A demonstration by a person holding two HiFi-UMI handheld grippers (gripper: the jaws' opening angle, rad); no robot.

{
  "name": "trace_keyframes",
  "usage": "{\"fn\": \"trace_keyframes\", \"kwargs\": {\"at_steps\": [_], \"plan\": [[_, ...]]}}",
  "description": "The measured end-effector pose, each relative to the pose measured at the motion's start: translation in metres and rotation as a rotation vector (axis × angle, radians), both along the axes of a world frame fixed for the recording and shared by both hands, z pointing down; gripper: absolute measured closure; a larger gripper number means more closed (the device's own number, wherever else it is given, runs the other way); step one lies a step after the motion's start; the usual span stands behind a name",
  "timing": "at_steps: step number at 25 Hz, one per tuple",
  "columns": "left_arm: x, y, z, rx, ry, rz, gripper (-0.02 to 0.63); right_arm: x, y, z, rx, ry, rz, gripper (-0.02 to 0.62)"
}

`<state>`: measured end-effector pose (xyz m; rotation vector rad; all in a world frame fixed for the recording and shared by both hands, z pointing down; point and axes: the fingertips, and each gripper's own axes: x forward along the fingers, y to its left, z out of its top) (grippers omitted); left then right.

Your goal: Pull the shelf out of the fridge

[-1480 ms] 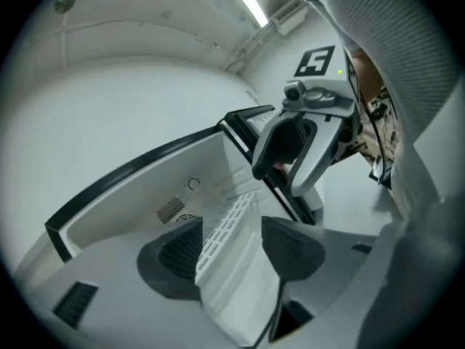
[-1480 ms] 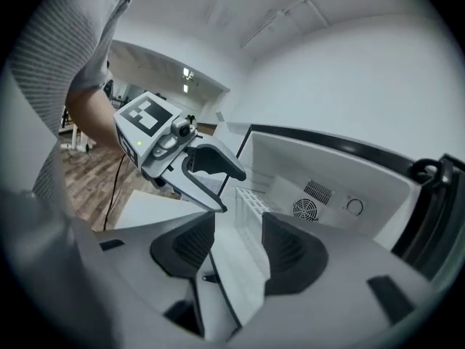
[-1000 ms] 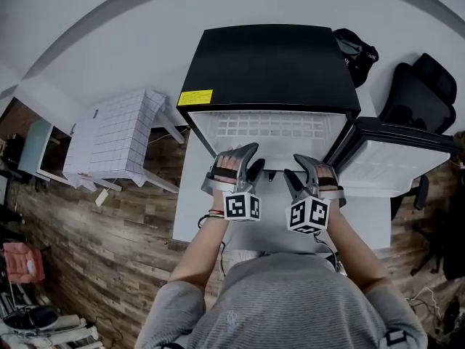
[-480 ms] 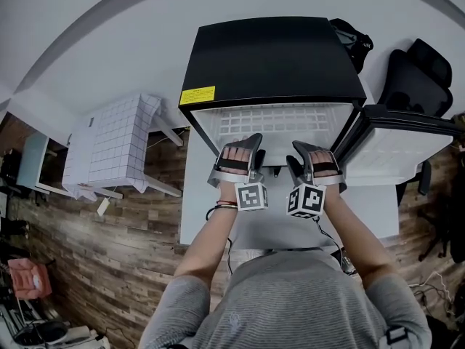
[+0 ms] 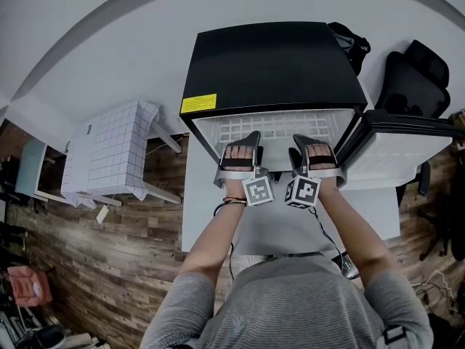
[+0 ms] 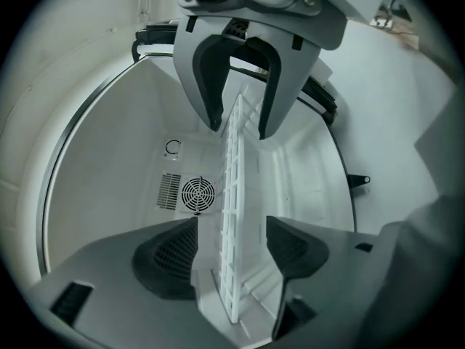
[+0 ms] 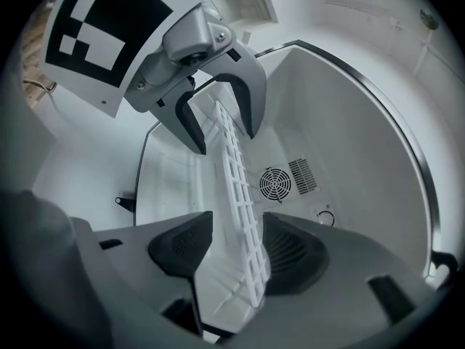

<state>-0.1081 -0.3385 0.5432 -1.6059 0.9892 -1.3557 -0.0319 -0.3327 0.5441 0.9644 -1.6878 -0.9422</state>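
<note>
Fingers [image 6: 166, 257] on the left gripper [image 6: 231, 251] are just opening wide, and it and the open right gripper [image 7: 236, 247] are moving in around the near edge of the shelf [image 5: 276, 126], which is sitting inside the fridge [image 5: 272, 60], so both are getting ready to grab it.

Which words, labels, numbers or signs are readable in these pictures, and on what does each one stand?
No text is readable.
Yellow label on the black fridge top: print too small to read.
Left marker cube and right marker cube: square patterns only, no words.
</note>
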Motion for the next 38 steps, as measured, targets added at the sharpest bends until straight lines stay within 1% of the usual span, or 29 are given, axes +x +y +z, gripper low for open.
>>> {"fn": "trace_keyframes", "kwargs": {"at_steps": [4,7,12,16,20,23,27,30,33,34,35,36,38], "plan": [[0.0,-0.01,0.008,-0.018,-0.009,0.011,0.321,-0.001,-0.012,-0.001,0.043,0.035,0.002,0.383],[-0.003,-0.016,0.015,-0.035,-0.01,0.002,0.321,-0.004,-0.022,0.004,0.031,0.033,0.004,0.383],[-0.007,-0.024,0.021,-0.045,-0.001,-0.011,0.321,-0.002,-0.036,0.009,0.042,0.069,0.008,0.383],[-0.009,-0.031,0.021,-0.038,-0.01,-0.012,0.322,0.004,-0.048,0.014,0.041,0.097,0.028,0.383],[-0.003,-0.039,0.02,-0.034,0.001,0.008,0.322,0.004,-0.057,0.014,0.062,0.124,0.041,0.383],[-0.002,-0.046,0.021,-0.025,-0.01,0.011,0.324,0.003,-0.061,0.009,0.085,0.137,0.048,0.383],[-0.003,-0.052,0.024,-0.032,-0.007,0.004,0.336,-0.006,-0.066,0.003,0.096,0.117,0.036,0.385],[-0.005,-0.057,0.027,-0.043,-0.003,-0.006,0.344,-0.009,-0.073,0.007,0.09,0.134,0.028,0.385],[-0.006,-0.062,0.027,-0.036,-0.002,-0.009,0.357,-0.007,-0.078,0.012,0.083,0.143,0.03,0.39],[-0.006,-0.064,0.028,-0.036,0.001,-0.01,0.362,-0.006,-0.079,0.013,0.087,0.145,0.034,0.42],[-0.006,-0.065,0.029,-0.04,0.003,-0.011,0.366,-0.006,-0.08,0.013,0.095,0.149,0.035,0.501],[-0.006,-0.066,0.031,-0.045,0.005,-0.011,0.375,-0.005,-0.081,0.013,0.103,0.156,0.032,0.528],[-0.009,-0.068,0.029,-0.026,-0.015,-0.017,0.429,-0.004,-0.081,0.014,0.122,0.172,0.028,0.538]]}}
